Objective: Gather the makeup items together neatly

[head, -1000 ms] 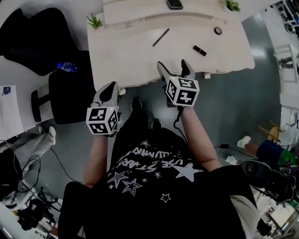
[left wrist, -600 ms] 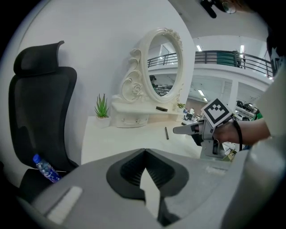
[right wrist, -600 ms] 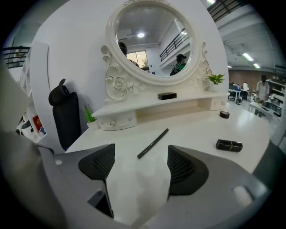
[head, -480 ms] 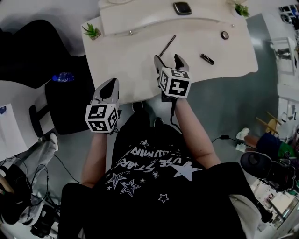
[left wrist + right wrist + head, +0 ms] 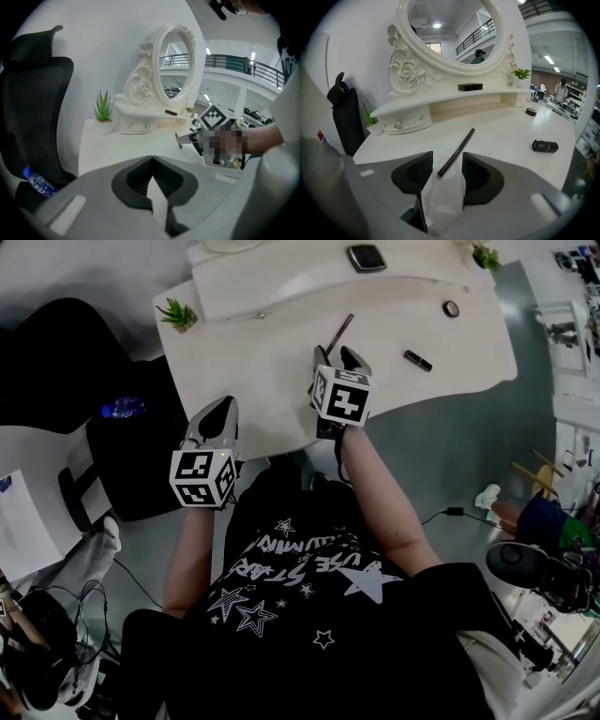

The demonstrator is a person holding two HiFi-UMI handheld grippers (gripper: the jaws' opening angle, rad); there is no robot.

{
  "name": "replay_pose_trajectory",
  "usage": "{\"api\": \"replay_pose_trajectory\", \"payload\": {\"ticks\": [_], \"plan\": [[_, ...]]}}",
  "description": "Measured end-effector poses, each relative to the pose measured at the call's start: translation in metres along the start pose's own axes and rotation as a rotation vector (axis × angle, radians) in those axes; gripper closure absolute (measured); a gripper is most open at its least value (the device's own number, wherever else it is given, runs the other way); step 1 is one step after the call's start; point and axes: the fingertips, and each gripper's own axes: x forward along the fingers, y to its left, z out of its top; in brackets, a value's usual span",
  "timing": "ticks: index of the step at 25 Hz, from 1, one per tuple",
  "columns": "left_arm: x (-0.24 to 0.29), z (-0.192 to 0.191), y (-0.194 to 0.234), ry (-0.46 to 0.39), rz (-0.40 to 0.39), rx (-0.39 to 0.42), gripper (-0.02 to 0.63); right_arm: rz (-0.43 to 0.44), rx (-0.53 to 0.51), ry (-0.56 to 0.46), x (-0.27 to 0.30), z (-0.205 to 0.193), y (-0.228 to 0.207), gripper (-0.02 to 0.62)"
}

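Right gripper (image 5: 446,173): jaws part-way apart and just been closing; the pencil's near end lies between them, pads not pressing on it.
Pencil (image 5: 457,151): flat on the table (image 5: 262,371), running from the jaws toward 1 o'clock.
Left gripper (image 5: 151,176): jaws together, nothing between them; at the table's near-left edge, well apart from the makeup.
Tube (image 5: 544,146): black, lying flat at 3 o'clock of the right gripper, apart from the pencil.
Pot (image 5: 530,111): small, round, at 2 o'clock, beyond the tube.
Compact (image 5: 469,86): dark, on the raised shelf at 12 o'clock, under the mirror (image 5: 450,28).
Obstructions: bare tabletop between pencil, tube and pot.
Plants: one (image 5: 178,314) at the table's far-left corner, one (image 5: 485,256) at the far right of the shelf.
Off the table: black chair (image 5: 122,446) at 9 o'clock of the left gripper, bottle (image 5: 122,409) on it.
Head view only: both grippers at once and the whole layout.
Gripper views only: the mirror's ornate frame; the pencil between the right jaws; the left jaws' closure.
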Motion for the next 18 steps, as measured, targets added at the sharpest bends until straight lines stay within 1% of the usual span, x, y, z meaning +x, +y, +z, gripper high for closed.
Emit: {"api": "replay_pose_trajectory", "payload": {"ticks": [4,9,14,18], "plan": [[0.000,0.001,0.004,-0.001,-0.004,0.003,0.606,-0.011,0.014,0.011,0.006,-0.001,0.000,0.383],[-0.005,0.001,0.010,0.004,0.003,-0.003,0.606,-0.039,0.025,0.033,0.010,-0.003,-0.002,0.419],[-0.006,0.003,0.011,0.001,0.002,0.004,0.606,-0.060,0.022,0.046,0.013,-0.003,-0.006,0.434],[-0.009,0.002,0.011,0.002,0.001,0.008,0.606,-0.096,0.018,0.058,0.012,-0.005,-0.009,0.479]]}}
